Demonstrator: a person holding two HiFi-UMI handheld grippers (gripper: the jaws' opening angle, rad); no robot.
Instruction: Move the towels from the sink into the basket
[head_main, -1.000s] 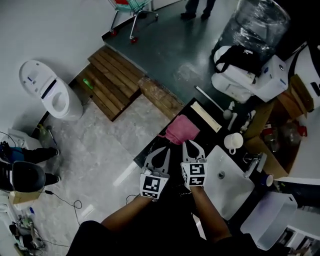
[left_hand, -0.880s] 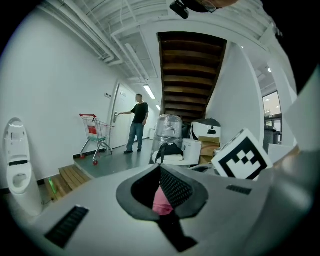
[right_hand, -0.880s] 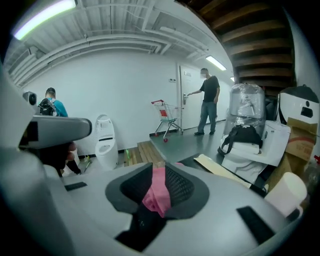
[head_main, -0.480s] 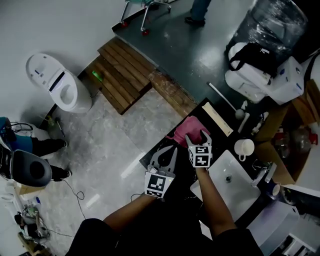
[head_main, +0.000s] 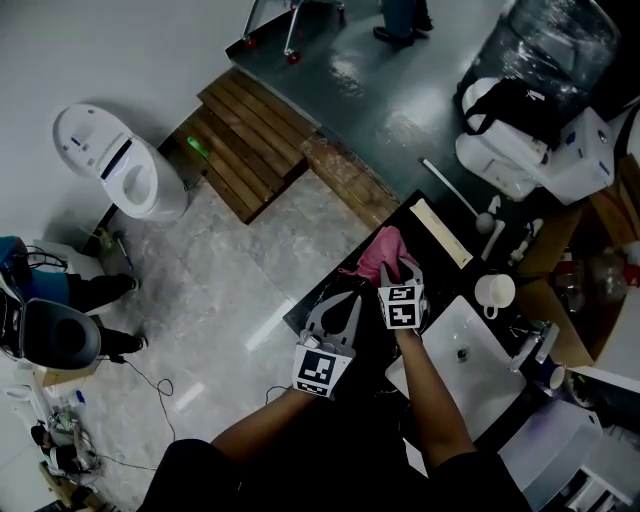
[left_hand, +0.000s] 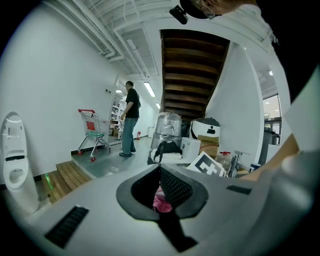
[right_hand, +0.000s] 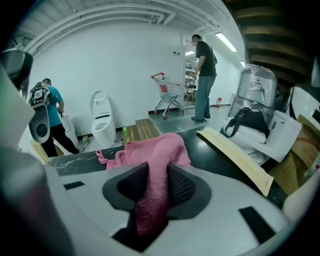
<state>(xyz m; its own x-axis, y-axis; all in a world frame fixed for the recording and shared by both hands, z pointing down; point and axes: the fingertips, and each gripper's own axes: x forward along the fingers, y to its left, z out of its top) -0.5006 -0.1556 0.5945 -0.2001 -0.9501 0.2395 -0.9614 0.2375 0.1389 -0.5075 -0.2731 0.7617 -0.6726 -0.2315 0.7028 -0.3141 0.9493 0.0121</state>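
Reading the right gripper view first, I see the right gripper clenched on the pink towel. Both ribbed pads press into a thick fold of cloth that runs down the middle of the frame between them, leaving only a narrow gap filled by the fabric. The rest of the towel is heaped just ahead of the jaw tips on the dark counter, with a looped corner trailing toward the left of the frame. A pale flat board lies on the counter at the right, apart from the cloth. From the head view, the right gripper sits at centre frame with its tips buried in the lower edge of the pink towel. The towel rests on the dark counter, up and to the left of the white sink and outside the basin. A white mug stands beside the sink's upper edge. The left gripper hovers just left of the right one, lower in the frame. In its own view the left gripper has its jaw tips brought together with nothing pinched. A sliver of the pink towel shows through the slot behind the tips, and I cannot tell whether the tips touch the cloth.
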